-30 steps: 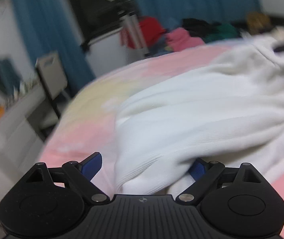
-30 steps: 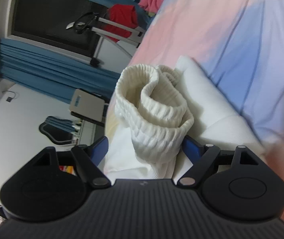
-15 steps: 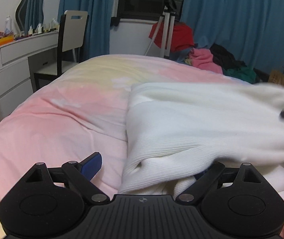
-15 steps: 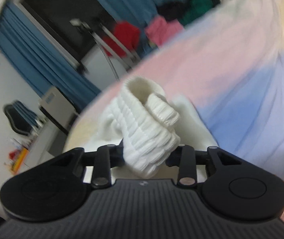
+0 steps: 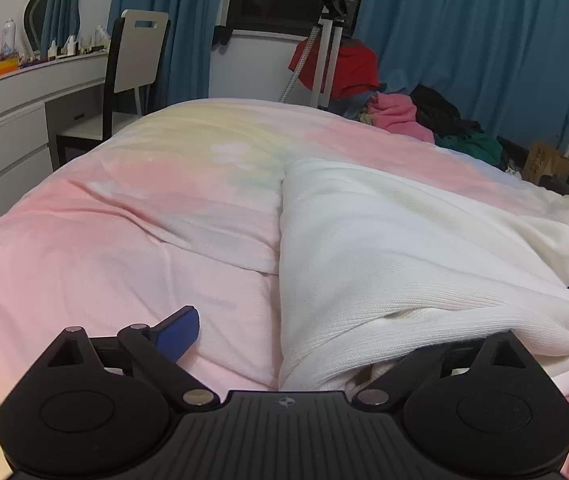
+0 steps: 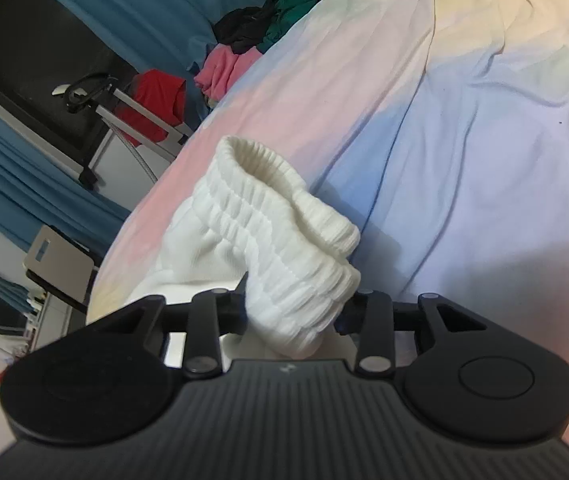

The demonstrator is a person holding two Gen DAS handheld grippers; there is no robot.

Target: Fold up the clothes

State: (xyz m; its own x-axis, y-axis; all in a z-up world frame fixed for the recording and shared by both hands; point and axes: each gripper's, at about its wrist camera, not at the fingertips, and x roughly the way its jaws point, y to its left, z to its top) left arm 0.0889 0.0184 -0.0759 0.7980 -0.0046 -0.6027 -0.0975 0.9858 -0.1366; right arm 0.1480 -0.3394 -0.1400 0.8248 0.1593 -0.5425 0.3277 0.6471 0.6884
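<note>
A pastel-coloured bed (image 5: 124, 248) is spread wide across both views, and on it a white knitted garment (image 5: 384, 248) is laid in a long, doubled mass running away from the camera. Its near edge is draped over the right finger of the left tool (image 5: 284, 344), whose blue-padded left finger is seen standing well apart on the bedcover; that tool is spread wide, with cloth lying across it rather than pinched.

The gathered ribbed waistband (image 6: 284, 248) of the garment is clamped between the closed fingers of the right tool (image 6: 288, 316) and is held up off the bed.

Since the cloth is gripped at one end only, the fold could be dragged askew if the right tool is pulled, and the layers could slide apart. The thick bunched elastic could also be squeezed out of the narrow grip, letting the end drop. The loose edge over the left tool's finger could be snagged and carried along if that tool is drawn back, wrinkling the lower layer.
</note>
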